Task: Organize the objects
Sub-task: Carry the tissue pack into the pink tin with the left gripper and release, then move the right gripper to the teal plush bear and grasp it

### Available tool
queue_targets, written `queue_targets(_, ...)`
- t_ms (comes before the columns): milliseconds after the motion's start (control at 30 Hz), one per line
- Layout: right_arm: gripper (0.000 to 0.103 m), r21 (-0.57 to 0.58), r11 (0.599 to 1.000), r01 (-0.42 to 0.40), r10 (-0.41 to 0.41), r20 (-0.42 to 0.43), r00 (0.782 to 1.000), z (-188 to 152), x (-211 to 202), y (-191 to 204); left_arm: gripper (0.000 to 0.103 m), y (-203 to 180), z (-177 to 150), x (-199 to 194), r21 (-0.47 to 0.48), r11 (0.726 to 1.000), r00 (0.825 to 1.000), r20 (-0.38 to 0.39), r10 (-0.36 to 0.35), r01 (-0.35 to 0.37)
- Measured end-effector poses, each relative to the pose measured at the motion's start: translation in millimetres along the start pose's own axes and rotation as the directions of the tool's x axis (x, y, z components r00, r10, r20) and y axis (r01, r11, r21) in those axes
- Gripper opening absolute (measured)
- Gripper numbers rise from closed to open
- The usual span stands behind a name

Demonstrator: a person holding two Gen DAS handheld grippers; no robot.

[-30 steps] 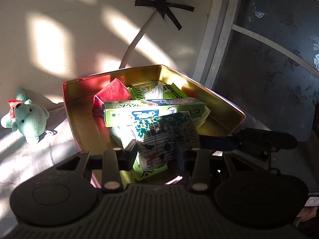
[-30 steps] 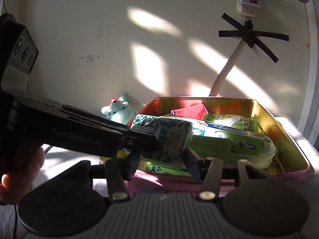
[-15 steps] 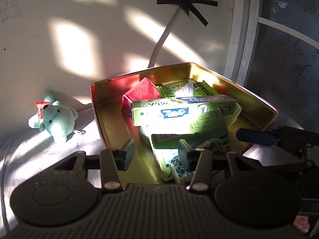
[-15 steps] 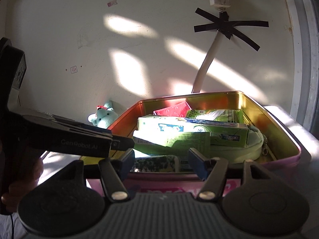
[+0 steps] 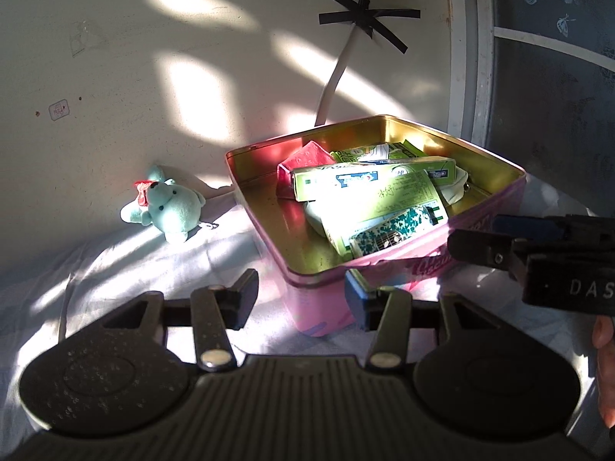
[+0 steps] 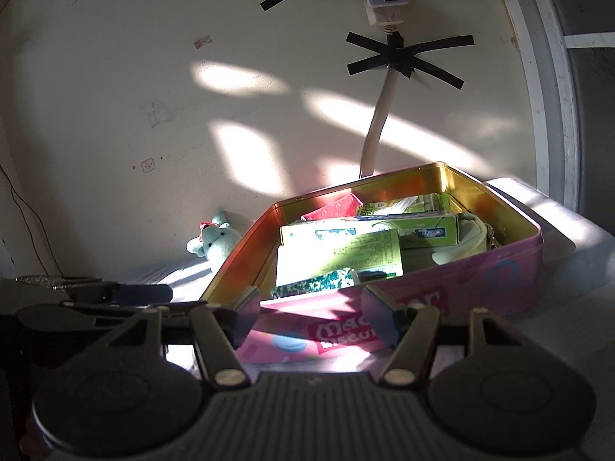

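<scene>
1. Nearest to me, the left gripper (image 5: 300,299) hangs empty with its fingers spread wide, just short of the near corner of the pink rectangular biscuit tin with a gold inside (image 5: 323,296); the right gripper (image 6: 313,317) is likewise parted and holds nothing, facing the tin's pink lettered side.
2. The one loose thing I can see is the small mint-green plush bear with a red bow (image 5: 169,209), lying on the white cloth (image 5: 115,265) beside the tin's left wall, near the cream wall; I judge it the next piece to fetch, and the left gripper sits closer to it.
3. To do that well, I would come in low over the cloth, close across the soft body rather than a limb, and lift clear of the rim before crossing.
4. Inside the tin, front to back: a teal-and-white patterned flat packet (image 5: 392,232) against the near wall; a pale green printed carton (image 5: 388,199) tilted over it; a long green toothpaste box (image 5: 369,178); a red packet (image 5: 303,159) at the back left; the left half of the floor is bare gold.
</scene>
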State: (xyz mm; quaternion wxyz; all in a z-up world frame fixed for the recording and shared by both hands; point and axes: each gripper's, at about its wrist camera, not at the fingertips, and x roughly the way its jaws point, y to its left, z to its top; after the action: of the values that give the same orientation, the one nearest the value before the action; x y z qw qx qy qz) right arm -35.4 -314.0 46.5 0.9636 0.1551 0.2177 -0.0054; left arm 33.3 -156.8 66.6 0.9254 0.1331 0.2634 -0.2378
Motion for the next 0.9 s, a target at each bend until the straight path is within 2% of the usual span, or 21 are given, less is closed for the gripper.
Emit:
queue_targets(467,0.061,-0.094,0.993,-0.069,0.061,-0.084,0.995,-19.1,10.2,74.2,0.056,63.9,-42.8,-13.8,-0.065,0.990,0.992,-0.007,0.123,-0.123)
queue_targets(900,0.061,-0.215,0.964,-0.154,0.114,-0.188,0.976,-33.8,46.1,149.6,0.058,140.4,-72.8,-5.8,-0.156,0.957,0.969,-0.053,0.241,-0.246)
